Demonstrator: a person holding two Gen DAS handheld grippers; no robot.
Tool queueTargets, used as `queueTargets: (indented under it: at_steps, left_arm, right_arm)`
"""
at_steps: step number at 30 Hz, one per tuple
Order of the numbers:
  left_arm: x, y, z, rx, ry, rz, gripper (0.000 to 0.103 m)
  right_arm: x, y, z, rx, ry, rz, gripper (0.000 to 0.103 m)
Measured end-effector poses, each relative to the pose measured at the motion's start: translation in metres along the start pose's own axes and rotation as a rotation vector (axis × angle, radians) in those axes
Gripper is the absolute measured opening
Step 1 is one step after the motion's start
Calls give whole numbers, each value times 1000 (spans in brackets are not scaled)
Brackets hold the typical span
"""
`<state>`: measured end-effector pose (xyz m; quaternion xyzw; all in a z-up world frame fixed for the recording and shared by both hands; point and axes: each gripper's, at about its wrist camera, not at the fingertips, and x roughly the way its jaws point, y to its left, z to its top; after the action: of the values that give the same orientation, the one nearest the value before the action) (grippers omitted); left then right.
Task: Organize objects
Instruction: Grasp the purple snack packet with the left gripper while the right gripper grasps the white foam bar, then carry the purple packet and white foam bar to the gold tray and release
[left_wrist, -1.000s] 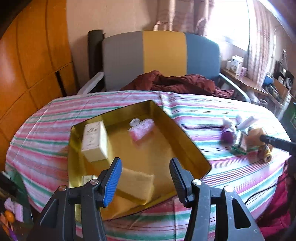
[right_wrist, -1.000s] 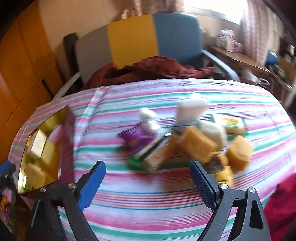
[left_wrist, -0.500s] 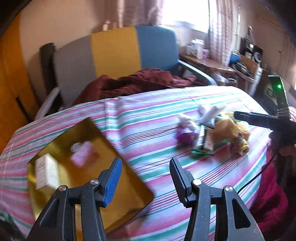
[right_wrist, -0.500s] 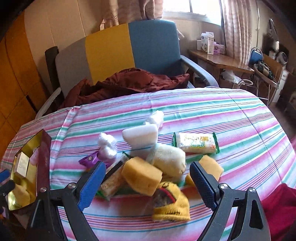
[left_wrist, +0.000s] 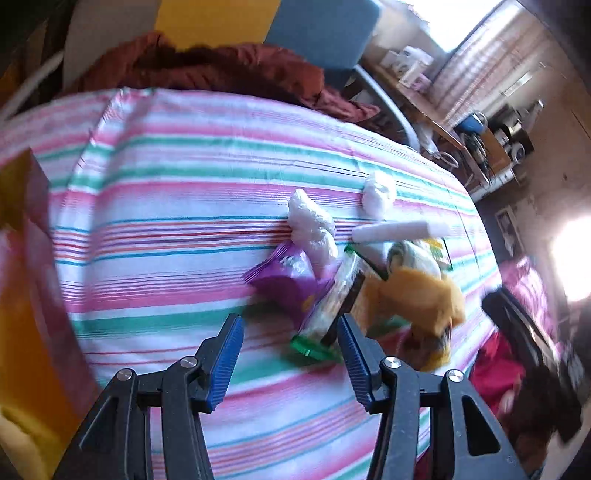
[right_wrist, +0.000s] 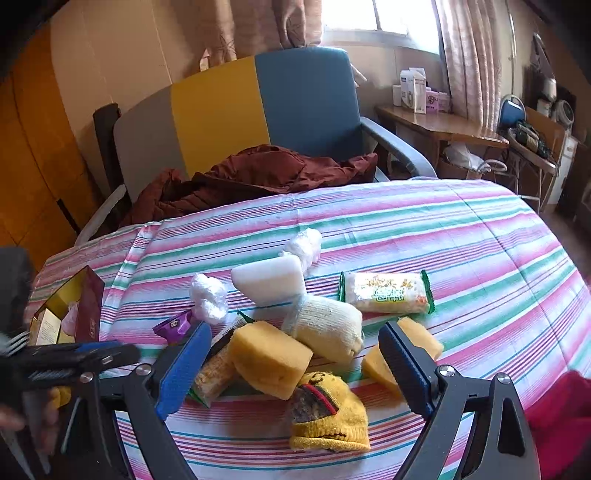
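Left tool (left_wrist: 288, 354) hangs spread and empty over the striped desk (left_wrist: 184, 206), its jaws having just narrowed slightly with nothing between them. A second ago its view looked down into the gold box; now the box's wall (left_wrist: 26, 258) sits at the far left edge of that view and the clutter lies just ahead, so the left hand has swung from box to pile, likely for another pick. Nearest its right jaw lies a green-edged snack bar (left_wrist: 325, 314), tilted against a purple packet (left_wrist: 284, 277); beyond them a white plastic wad (left_wrist: 312, 225), a white block (left_wrist: 391, 232) and a second wad (left_wrist: 378, 192). Right tool (right_wrist: 291, 360) is spread wide, gripping nothing, and has barely shifted in the last half second. Between its jaws sit a yellow sponge (right_wrist: 271, 358), a cream rolled sock (right_wrist: 327, 328) and a yellow knit cap (right_wrist: 328, 410); a second sponge (right_wrist: 410, 350) shows behind its right jaw, a wrapped rice cracker (right_wrist: 386, 291) farther out. Far left of the right tool, the box (right_wrist: 88, 306) holds a cream carton (right_wrist: 46, 325) and something pink (right_wrist: 70, 319); other contents hidden. Most items are still unsorted.
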<state>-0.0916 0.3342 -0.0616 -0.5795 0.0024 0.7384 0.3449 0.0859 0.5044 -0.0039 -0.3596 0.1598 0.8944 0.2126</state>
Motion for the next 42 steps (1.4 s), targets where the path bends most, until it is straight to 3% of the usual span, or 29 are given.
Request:
queueTargets:
  at_steps: [5,10,12,16,24,27,33,35,37,38,42]
  left_arm:
    - [25,-3,20,-49,9,10,53]
    - [51,1,28,-42,39,69,52]
    - [50,-2,25,5,9,82,51]
    - [45,-3,13,114,-8,131,39]
    - [36,7,2,138,-23,105,37]
    - [32,7,-2,135,-25,102,36]
    - [22,15,-9,122,-32,95,36]
    - [16,17,-13,127,-42,98,36]
    - [10,18,-15,129,-50,92,36]
    - [6,18,-18,134,-58,90,36]
    - [-7,17,-24,140,-81,69,36]
  right_arm:
    - [-2,-1,1,3,-4,8,93]
    - [2,-3,0,9,4,7,93]
    - [4,-6,0,16,13,5,93]
    - [8,-10,-1,33,20,3,93]
    - [13,-3,5,37,29,10,93]
    - [19,4,16,19,18,13,97]
    - [59,30,38,-72,50,-13,98]
    - [76,36,41,-101,79,-24,94]
    - [88,39,41,-129,112,-50,59]
    - [93,40,41,-137,137,-47,57]
    - [77,41,39,-152,100,-57,57]
